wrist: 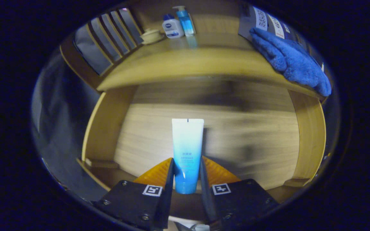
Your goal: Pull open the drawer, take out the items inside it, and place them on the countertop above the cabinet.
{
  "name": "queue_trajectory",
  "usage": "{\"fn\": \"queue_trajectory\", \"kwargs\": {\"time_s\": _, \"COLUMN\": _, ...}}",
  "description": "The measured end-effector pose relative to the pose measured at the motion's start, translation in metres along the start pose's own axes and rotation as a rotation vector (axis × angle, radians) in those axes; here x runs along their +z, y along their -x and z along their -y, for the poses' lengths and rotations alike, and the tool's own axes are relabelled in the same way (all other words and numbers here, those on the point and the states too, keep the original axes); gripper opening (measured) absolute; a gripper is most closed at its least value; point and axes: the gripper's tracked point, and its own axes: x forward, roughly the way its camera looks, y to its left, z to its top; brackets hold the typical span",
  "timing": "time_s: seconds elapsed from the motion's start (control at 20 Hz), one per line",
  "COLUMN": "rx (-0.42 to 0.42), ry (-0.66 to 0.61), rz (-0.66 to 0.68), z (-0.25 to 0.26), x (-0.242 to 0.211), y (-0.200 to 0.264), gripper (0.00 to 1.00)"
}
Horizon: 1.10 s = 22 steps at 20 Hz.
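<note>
So your hand-held gripper point(186, 175) is clamped on the white-to-blue plastic squeeze tube point(187, 150), both fingers point(169, 179) pressing its lower, bluer end from either side, with the cap end sitting down between them and the flat crimped end sticking out toward 12 o'clock. The tube is hanging over the open light-wood drawer point(108, 128), whose pale plank bottom spreads out behind it and whose side walls curve round at 9 and 3 o'clock of the tube. You can't really tell from here whether the tube is touching the drawer bottom or just above it. Beyond the drawer, up at 12 o'clock, you've got the light-wood worktop point(185, 64) running across. At the back of it, there's a small white bottle with a dark blue cap point(172, 27) just beside a clear blue pump bottle point(185, 20), and at 9 o'clock of those a little cream-coloured lidded dish point(151, 35). Over at 2 o'clock of the tube, a fluffy blue towel point(292, 61) is draped on the worktop and hangs past its front edge. At 10 o'clock there's a slatted wooden rack or rail point(108, 35) next to the worktop.
</note>
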Motion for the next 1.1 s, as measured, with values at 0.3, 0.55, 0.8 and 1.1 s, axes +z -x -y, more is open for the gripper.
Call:
{"fn": "queue_trajectory", "kwargs": {"time_s": 0.3, "rx": 0.063, "ry": 0.005, "rz": 0.144, "z": -0.020, "x": 0.048, "y": 0.060, "gripper": 0.42}}
{"fn": "queue_trajectory", "kwargs": {"time_s": 0.55, "rx": -0.028, "ry": -0.005, "rz": 0.296, "z": 0.001, "x": 0.127, "y": 0.059, "gripper": 0.42}}
{"fn": "queue_trajectory", "kwargs": {"time_s": 0.8, "rx": -0.106, "ry": -0.030, "rz": 0.360, "z": 0.016, "x": 0.179, "y": 0.018, "gripper": 0.42}}
{"fn": "queue_trajectory", "kwargs": {"time_s": 1.1, "rx": -0.161, "ry": -0.106, "rz": 0.418, "z": 0.033, "x": 0.211, "y": -0.013, "gripper": 0.42}}
